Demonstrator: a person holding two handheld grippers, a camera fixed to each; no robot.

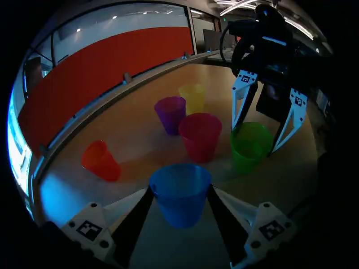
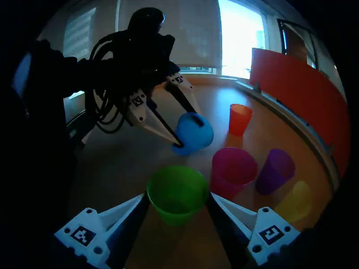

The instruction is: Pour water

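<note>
Blue cup (image 1: 180, 197) is clamped between both fingers of the left hand-held gripper (image 1: 180, 189). It's tipped a bit and looks lifted off the bench (image 1: 134, 134), on the near side of the magenta cup (image 1: 200, 134) in the left gripper view. The right hand-held gripper (image 2: 177, 194) has its fingers pressed on either side of the green cup (image 2: 177, 206), just beside the magenta cup. So both pickups look done, imo. No water stream is visible, and it's too dark to tell if either cup holds any. The pour itself seems not yet done. Probably the blue rim has to go over the green one.
</note>
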